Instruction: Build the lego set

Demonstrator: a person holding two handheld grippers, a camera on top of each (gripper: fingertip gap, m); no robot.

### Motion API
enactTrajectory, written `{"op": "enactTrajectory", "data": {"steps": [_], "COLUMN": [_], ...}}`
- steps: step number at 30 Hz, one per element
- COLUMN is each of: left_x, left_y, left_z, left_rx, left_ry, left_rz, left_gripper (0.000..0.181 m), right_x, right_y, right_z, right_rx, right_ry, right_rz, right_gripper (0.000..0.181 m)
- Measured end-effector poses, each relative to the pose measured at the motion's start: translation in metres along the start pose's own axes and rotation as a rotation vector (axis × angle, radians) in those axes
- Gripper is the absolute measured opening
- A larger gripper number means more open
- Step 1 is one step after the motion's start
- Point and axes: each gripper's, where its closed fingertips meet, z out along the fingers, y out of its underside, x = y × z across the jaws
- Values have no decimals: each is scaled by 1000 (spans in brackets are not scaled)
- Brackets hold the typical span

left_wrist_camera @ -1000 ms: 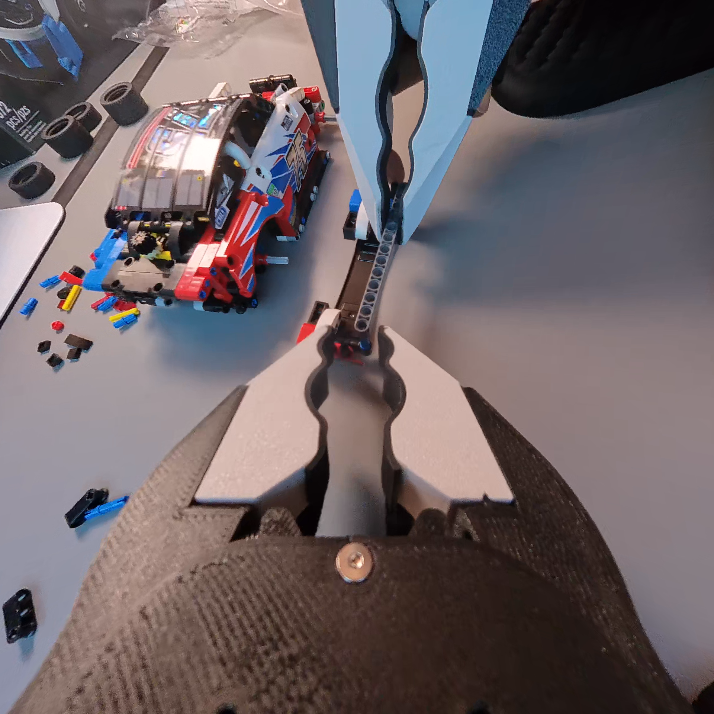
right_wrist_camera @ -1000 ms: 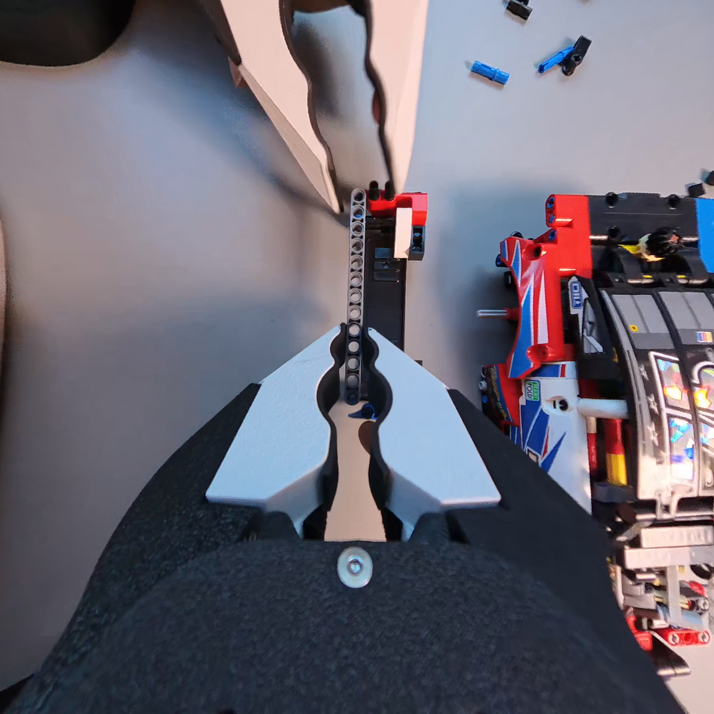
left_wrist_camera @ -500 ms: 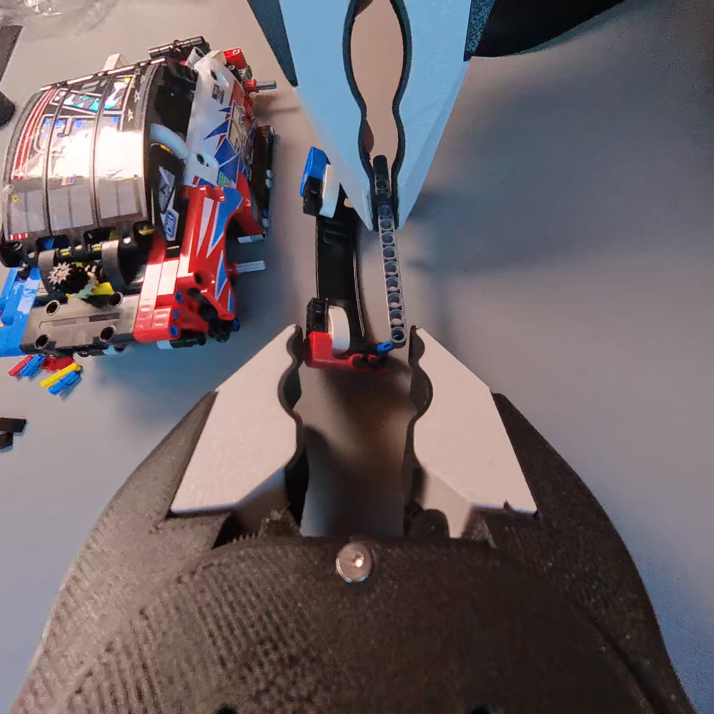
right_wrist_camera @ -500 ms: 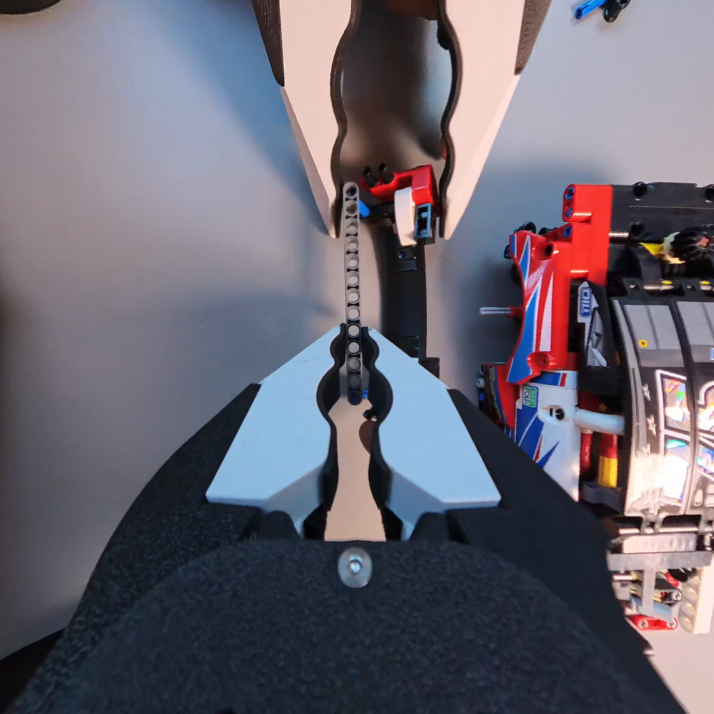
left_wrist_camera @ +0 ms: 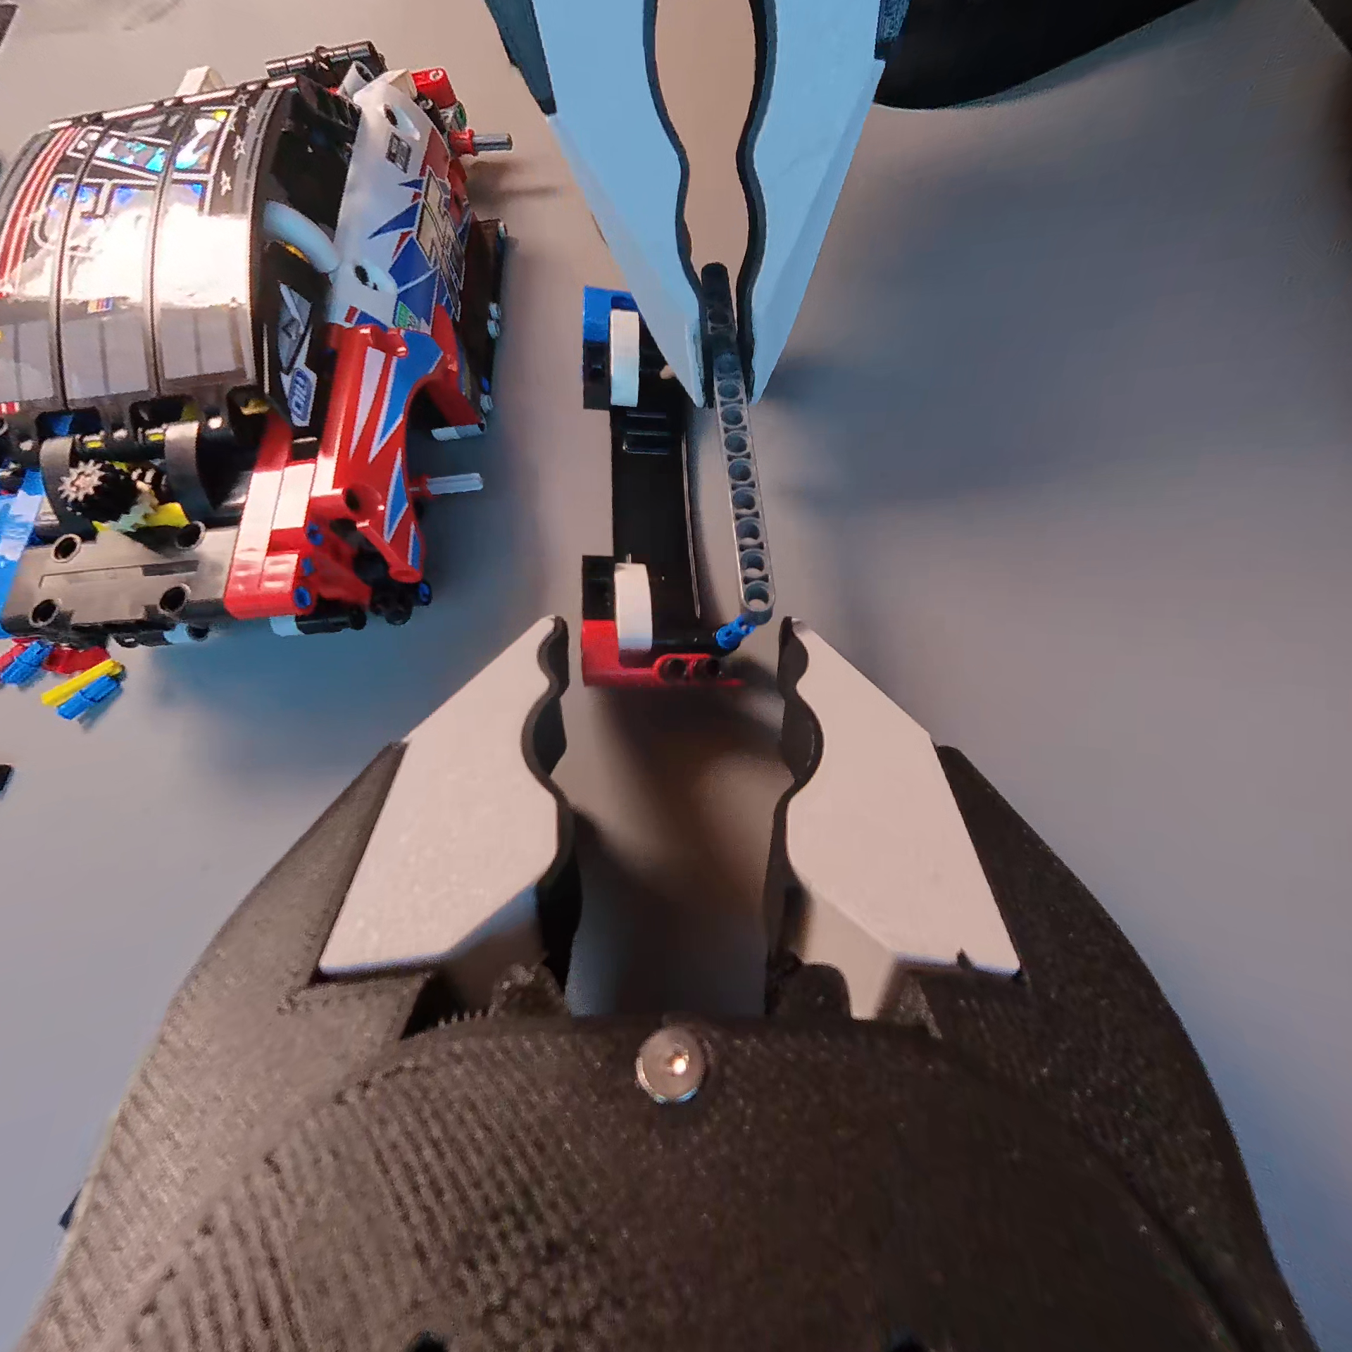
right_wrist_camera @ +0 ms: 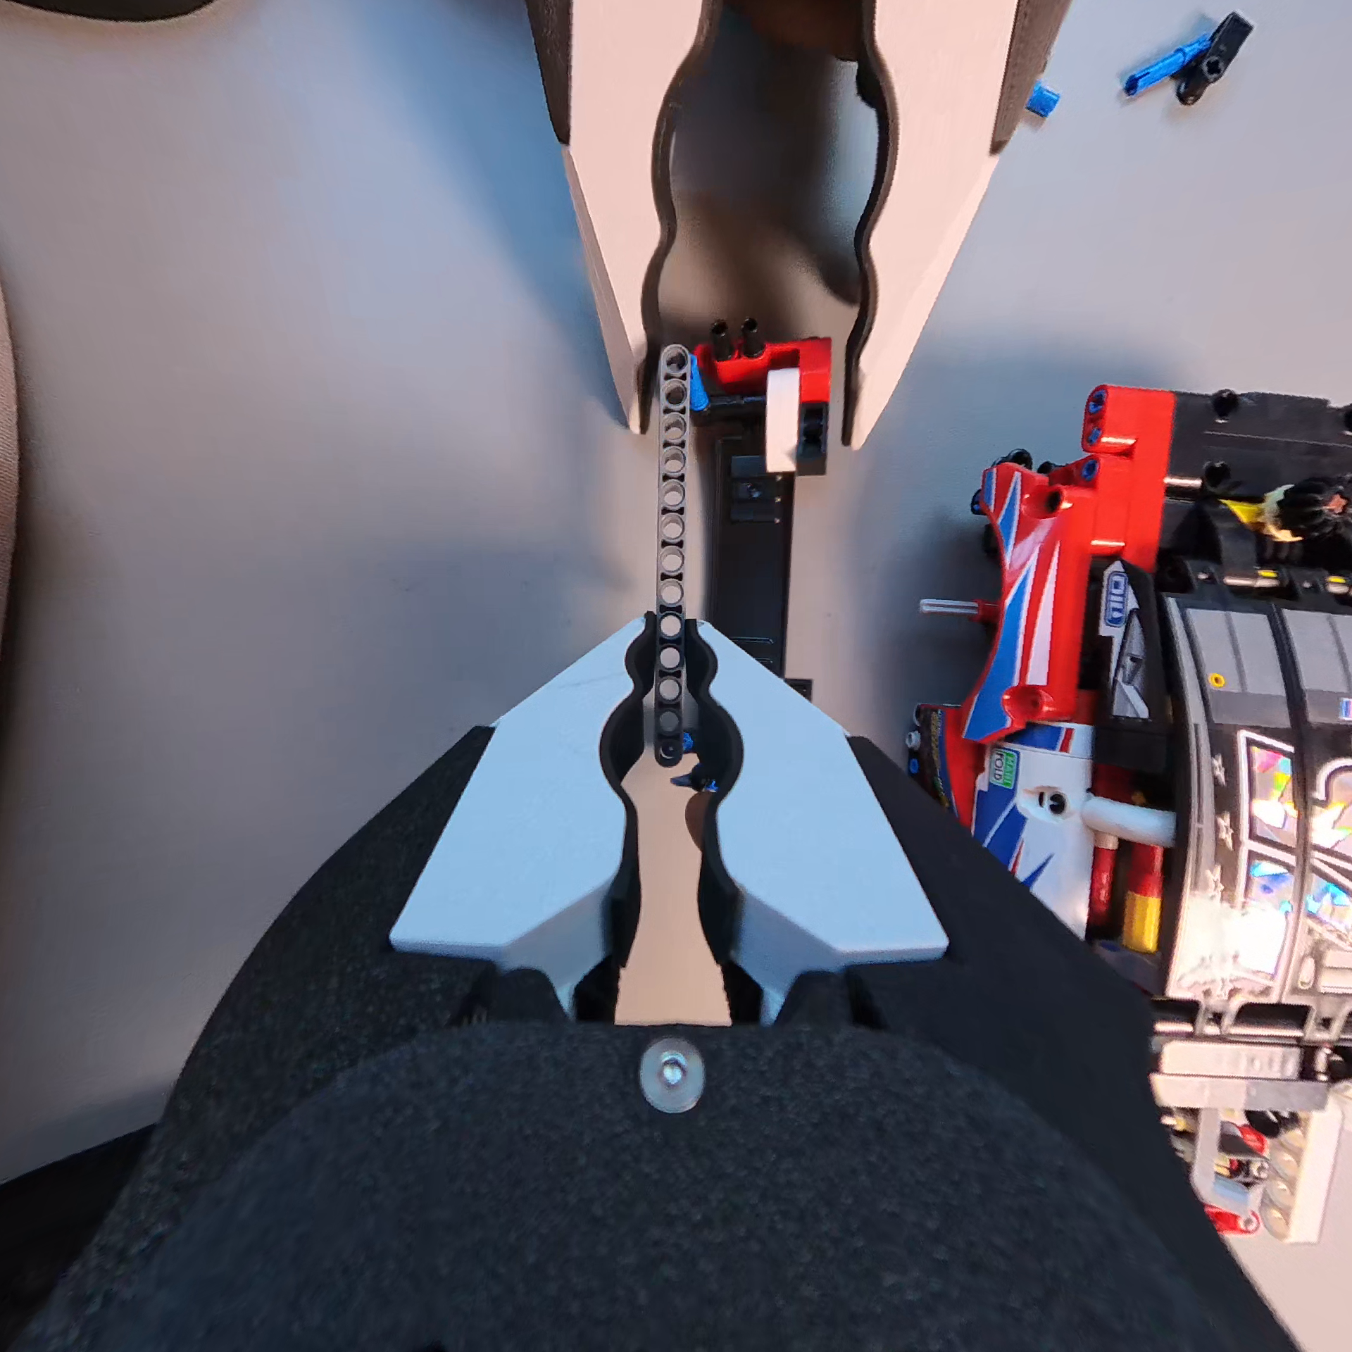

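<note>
Bodywork on the race car (left_wrist_camera: pixel 241 351) looks mostly finished: its red, white and blue panels and the stickered roof are in place, and it stands on the grey table (left_wrist_camera: pixel 1061 585) to the left in the left wrist view. Its wheel axles stick out bare, so wheels are a step not yet done, though none show in these pictures. A smaller black sub-assembly (left_wrist_camera: pixel 651 497) lies just right of the car, with a red corner piece (left_wrist_camera: pixel 644 669) at its near end and a blue and white one at its far end. The right gripper (right_wrist_camera: pixel 669 622) is clenched on one end of a long grey holed beam (right_wrist_camera: pixel 673 505), which runs alongside the sub-assembly. The beam's other end sits next to a blue pin (left_wrist_camera: pixel 731 635) by the red corner, touching or nearly so; I cannot tell whether the pin is seated. The left gripper (left_wrist_camera: pixel 673 629) is spread wide, grasping nothing, its tips on either side of the red corner. By my reading the beam is being joined to the sub-assembly, which must afterwards go onto the car. Loose blue, yellow and red pins (left_wrist_camera: pixel 69 677) near the car's left end, and a few more pieces (right_wrist_camera: pixel 1185 62) far off in the right wrist view, suggest several steps remain.
</note>
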Motion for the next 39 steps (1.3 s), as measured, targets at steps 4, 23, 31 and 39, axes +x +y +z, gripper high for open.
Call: {"op": "enactTrajectory", "data": {"steps": [4, 23, 31, 39], "left_x": [2, 4, 4, 6], "left_y": [2, -5, -12, -15], "left_z": [-5, 6, 11, 12], "left_rx": [10, -29, -17, 17], "left_ry": [-6, -12, -30, -25], "left_rz": [28, 30, 22, -10], "left_gripper": [62, 42, 42, 42], "right_x": [1, 1, 2, 2], "right_y": [-1, 13, 15, 15], "right_z": [-2, -10, -6, -8], "right_rx": [30, 30, 55, 106], "right_ry": [-10, -8, -8, -14], "right_rz": [21, 71, 90, 91], "right_gripper": [4, 4, 4, 4]}}
